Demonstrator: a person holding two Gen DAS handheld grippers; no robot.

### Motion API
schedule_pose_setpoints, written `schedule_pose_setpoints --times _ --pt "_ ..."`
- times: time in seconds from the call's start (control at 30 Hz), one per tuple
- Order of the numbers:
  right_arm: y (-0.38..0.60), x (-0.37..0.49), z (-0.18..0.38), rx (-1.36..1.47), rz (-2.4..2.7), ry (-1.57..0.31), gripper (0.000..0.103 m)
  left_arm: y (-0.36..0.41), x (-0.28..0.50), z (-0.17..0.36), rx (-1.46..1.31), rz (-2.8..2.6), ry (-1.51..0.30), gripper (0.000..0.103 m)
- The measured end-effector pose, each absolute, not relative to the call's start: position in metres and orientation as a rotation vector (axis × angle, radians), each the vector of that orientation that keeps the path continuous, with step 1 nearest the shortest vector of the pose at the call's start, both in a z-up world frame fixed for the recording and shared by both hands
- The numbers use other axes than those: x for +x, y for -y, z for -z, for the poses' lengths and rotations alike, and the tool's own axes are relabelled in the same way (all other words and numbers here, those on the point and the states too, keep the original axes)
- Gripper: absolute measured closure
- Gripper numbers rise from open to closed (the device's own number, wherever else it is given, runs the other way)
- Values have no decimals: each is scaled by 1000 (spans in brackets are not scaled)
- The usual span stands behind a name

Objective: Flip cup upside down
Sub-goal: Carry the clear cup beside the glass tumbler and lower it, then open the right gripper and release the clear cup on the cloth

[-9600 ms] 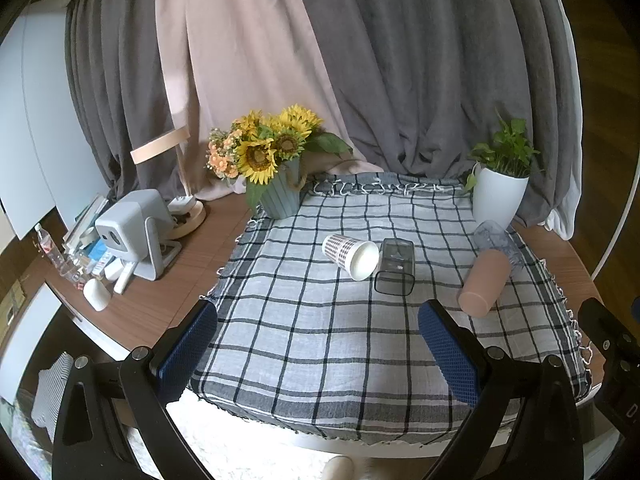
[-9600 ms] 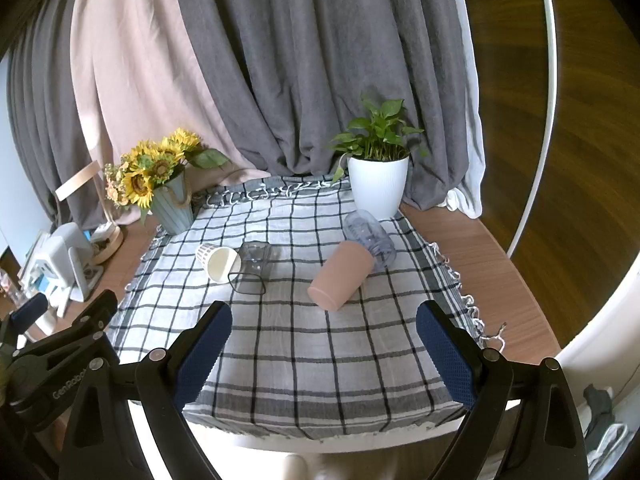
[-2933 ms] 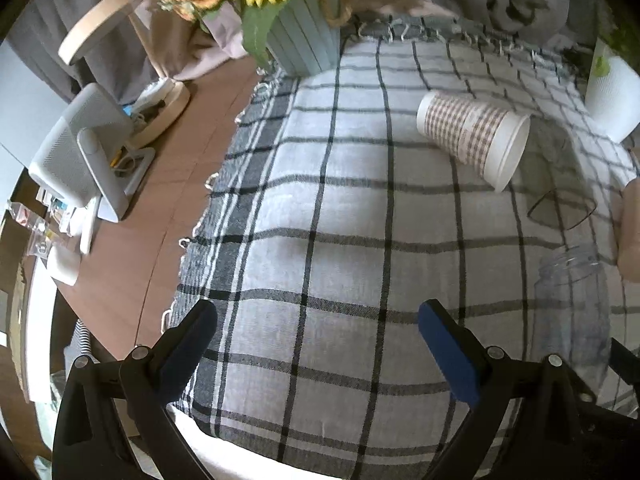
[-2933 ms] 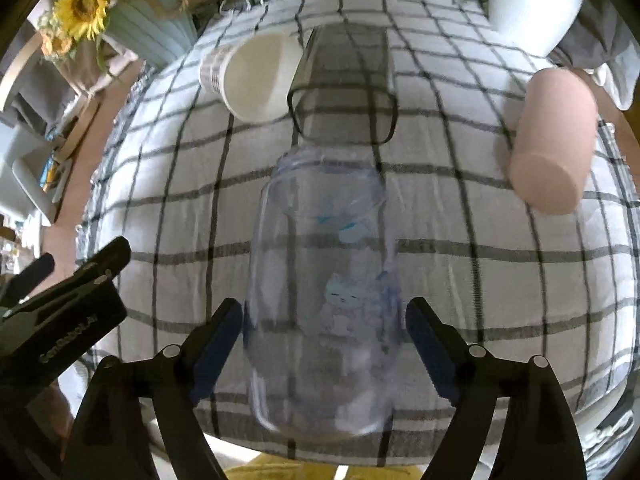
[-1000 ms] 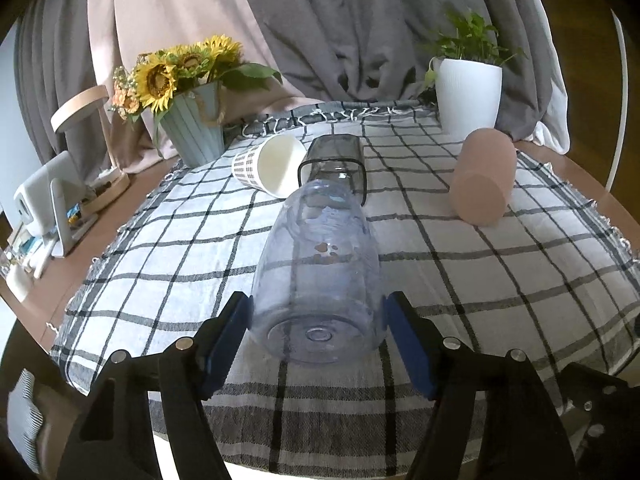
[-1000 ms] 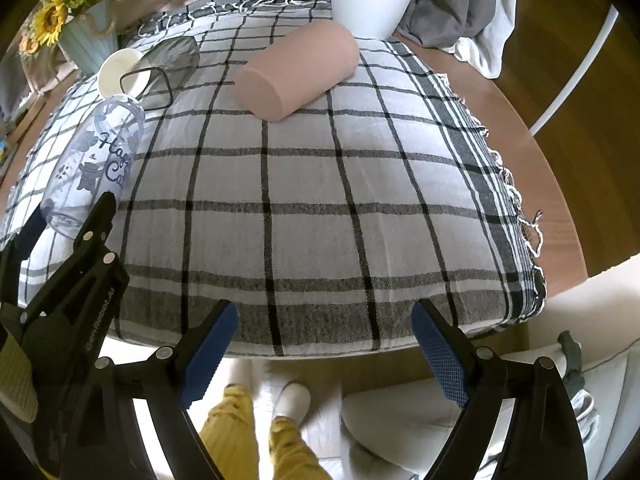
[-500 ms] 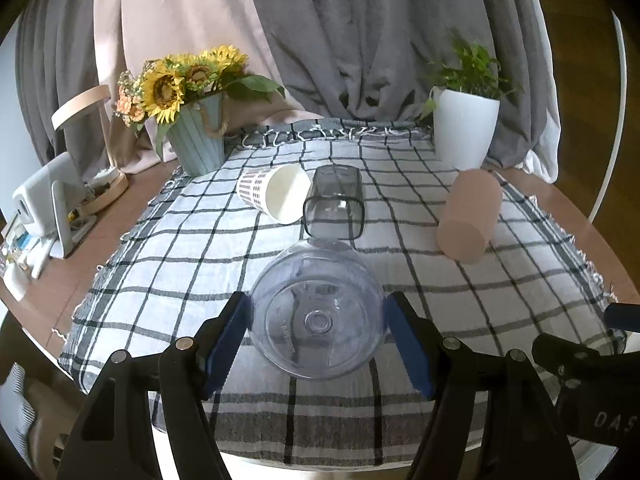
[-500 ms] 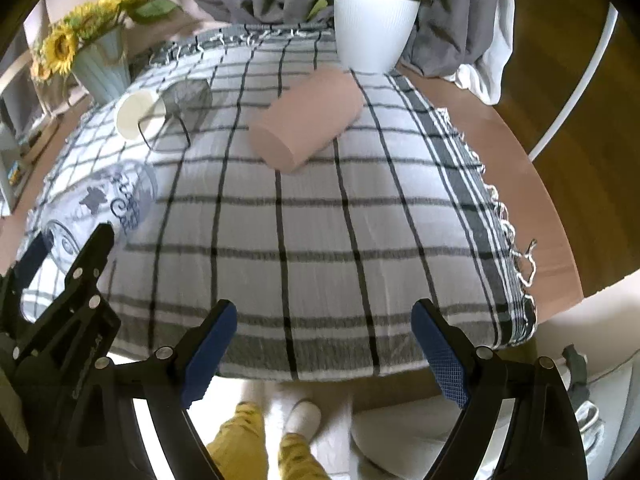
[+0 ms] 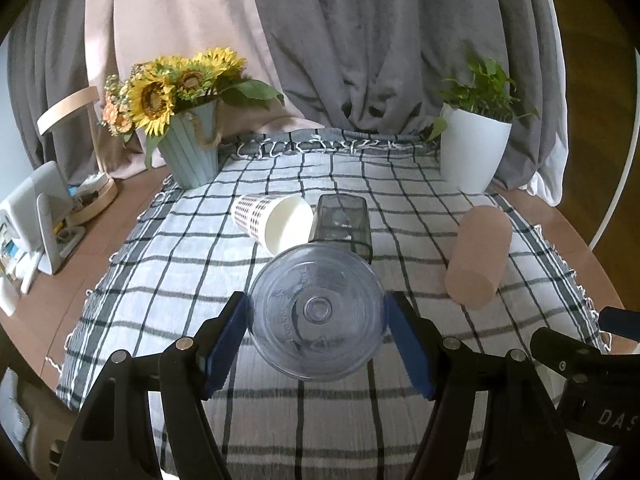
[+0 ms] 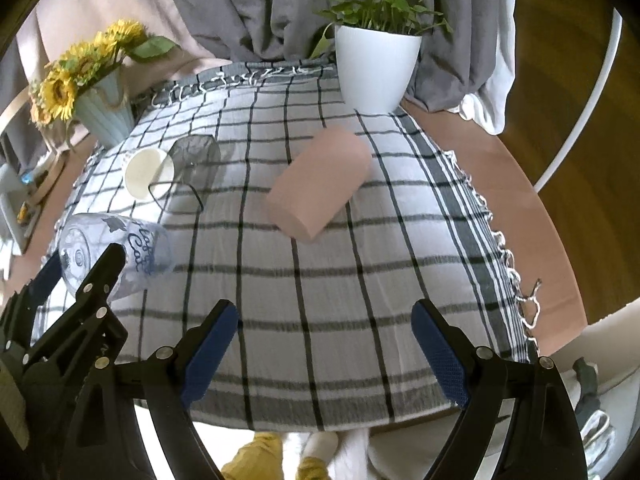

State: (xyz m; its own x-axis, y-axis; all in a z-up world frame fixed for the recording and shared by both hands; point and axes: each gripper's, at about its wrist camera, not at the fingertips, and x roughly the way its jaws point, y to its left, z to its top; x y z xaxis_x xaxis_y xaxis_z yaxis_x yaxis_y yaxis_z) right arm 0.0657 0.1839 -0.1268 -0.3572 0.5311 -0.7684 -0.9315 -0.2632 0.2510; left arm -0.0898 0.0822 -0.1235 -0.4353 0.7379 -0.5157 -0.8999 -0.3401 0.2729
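Clear plastic printed cup (image 9: 317, 312) is clamped near its base between the left gripper (image 9: 318, 334) pads, raised over the checked tablecloth (image 9: 192, 264); judged light, slippery, slightly flexible. Right gripper (image 10: 324, 348) is held apart, empty.

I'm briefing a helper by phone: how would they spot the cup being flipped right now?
Start at the checked tablecloth and look at its near edge, in front of the paper cup and pink cup lying on their sides. The clear plastic cup is the only one off the cloth, clamped in the left tool, with blue lettering on its side.
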Motion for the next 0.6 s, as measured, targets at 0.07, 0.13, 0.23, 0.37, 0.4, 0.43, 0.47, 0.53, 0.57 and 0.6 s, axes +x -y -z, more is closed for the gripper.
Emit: schedule_pose_setpoints --times 0.07,0.13,0.23,0.37,0.4,0.43,0.47,0.53,0.57,0.6 --pt "-187 64 125 -677 -1799 -867 14 -88 -92 121 -372 -1931 -647 33" --pt "-192 63 124 -668 -1794 -874 14 -94 -94 119 -378 -1927 -647 33" --pt "-197 62 121 -653 -1781 -883 14 -102 -98 117 -388 -1918 -652 33" --pt "-204 61 118 -636 -1770 -894 14 -113 -103 114 -412 -1909 -655 33" --pt "-205 60 118 -632 -1768 -896 14 -115 -104 114 -416 -1906 -657 33" --pt "-206 59 117 -629 -1764 -898 14 -117 -104 113 -420 -1903 -661 33" --pt "-207 59 117 -626 -1761 -900 14 -120 -106 113 -427 -1900 -665 33" --pt "-209 58 117 -621 -1756 -908 14 -123 -108 112 -444 -1896 -666 33" --pt "-210 58 117 -618 -1755 -913 14 -126 -109 112 -454 -1894 -667 33" --pt "-211 58 117 -615 -1753 -920 14 -127 -110 111 -459 -1893 -667 33"
